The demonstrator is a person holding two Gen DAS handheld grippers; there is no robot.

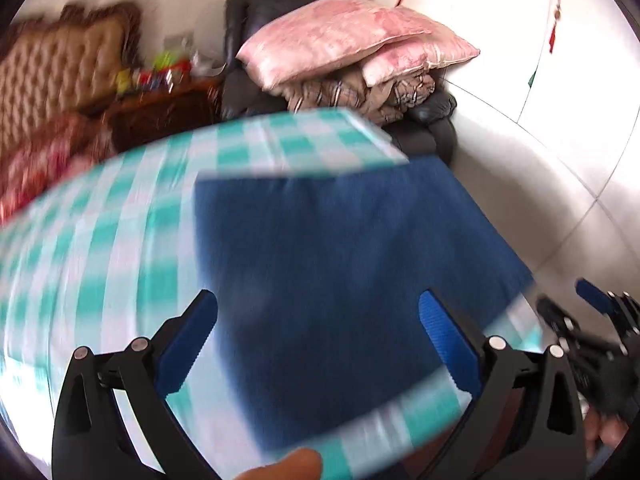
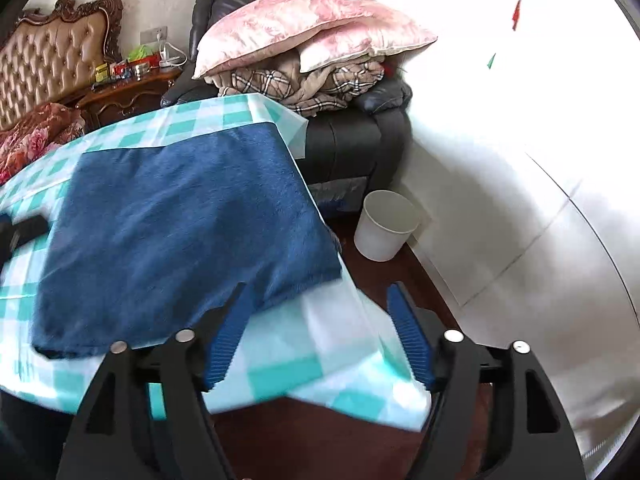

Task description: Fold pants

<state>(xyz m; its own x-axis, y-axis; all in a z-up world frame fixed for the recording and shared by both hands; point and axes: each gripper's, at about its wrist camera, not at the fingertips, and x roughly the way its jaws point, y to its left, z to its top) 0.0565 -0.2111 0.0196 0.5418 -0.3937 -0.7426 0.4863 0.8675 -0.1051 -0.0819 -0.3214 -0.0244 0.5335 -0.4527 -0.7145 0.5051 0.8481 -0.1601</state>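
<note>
So the pants point(image 2: 184, 216) are lying flat as a blue folded rectangle on the tabletop point(image 2: 280, 364), which has a teal and white check cloth over it. They take up most of the right half of it, with the right edge running along the tabletop's right side and a bit of cloth showing past the near edge.

Going left to right from the pants: far left behind them there's a tufted headboard point(image 2: 48, 64) and a red floral blanket point(image 2: 32, 140), then a wooden nightstand point(image 2: 128, 96) with small bottles and clutter on top. Straight behind the pants is a dark leather armchair point(image 2: 348, 140) piled with a plaid blanket point(image 2: 304, 84) and two pink pillows point(image 2: 304, 28). Right of the pants, down on the floor, sits a white bin point(image 2: 386, 226), near the white wall.

The left gripper point(image 1: 318, 316) hangs over the near part of the pants with its blue pads spread wide, nothing between them; that view is pretty blurry. The right gripper point(image 2: 320, 312) sits at the pants' near right corner, also spread wide and empty, left pad right beside the fabric edge. I can't tell if it's actually touching.
</note>
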